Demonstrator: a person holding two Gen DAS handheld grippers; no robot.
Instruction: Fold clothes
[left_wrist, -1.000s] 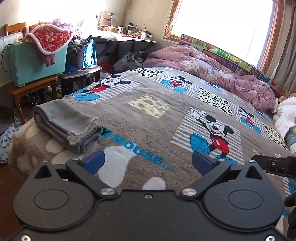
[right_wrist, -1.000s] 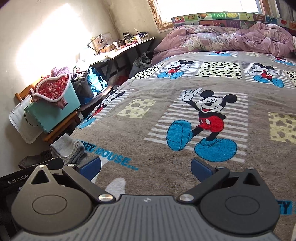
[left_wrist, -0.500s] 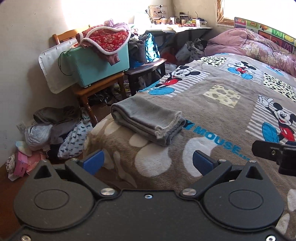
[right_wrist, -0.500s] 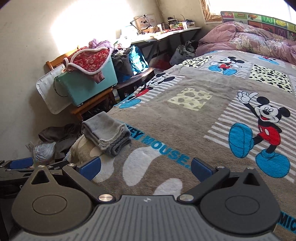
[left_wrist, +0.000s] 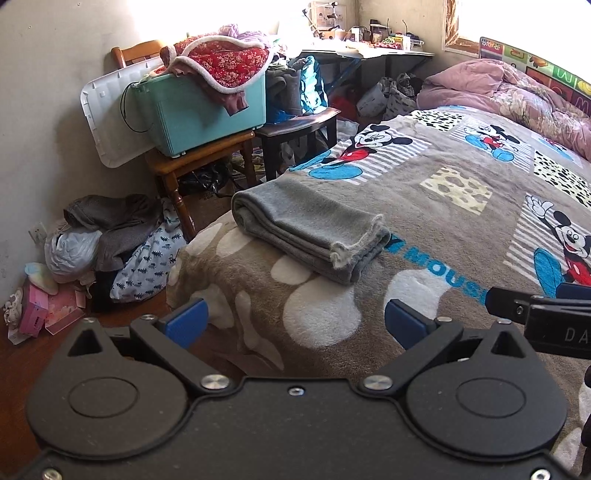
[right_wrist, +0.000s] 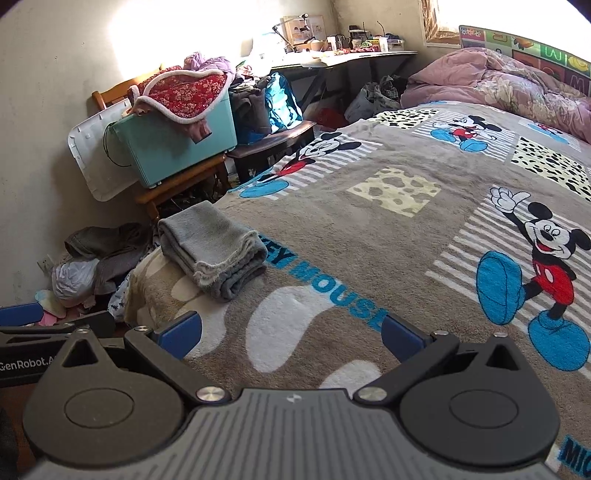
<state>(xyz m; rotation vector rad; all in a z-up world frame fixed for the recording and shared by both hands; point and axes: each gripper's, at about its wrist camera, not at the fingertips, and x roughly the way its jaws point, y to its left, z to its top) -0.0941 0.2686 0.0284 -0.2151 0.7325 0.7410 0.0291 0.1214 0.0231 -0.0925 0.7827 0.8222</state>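
Note:
A folded grey garment (left_wrist: 310, 232) (right_wrist: 212, 251) lies near the corner of the bed on the grey cartoon-mouse blanket (left_wrist: 461, 206) (right_wrist: 369, 229). My left gripper (left_wrist: 295, 321) hovers open just short of it, nothing between its blue fingers. My right gripper (right_wrist: 291, 332) is also open and empty, over the blanket to the right of the garment. The right gripper's body shows at the right edge of the left wrist view, and the left gripper's at the left edge of the right wrist view.
A teal bin (left_wrist: 199, 110) heaped with red and pink clothes sits on a wooden chair (left_wrist: 199, 158) left of the bed. Loose clothes (left_wrist: 110, 240) are piled on the floor by the wall. A crumpled pink duvet (left_wrist: 517, 88) lies at the bed's far end.
Both views have swung left, from the middle of the bed toward its corner. The folded grey garment now lies near the centre of both views, and the floor pile has come into sight.

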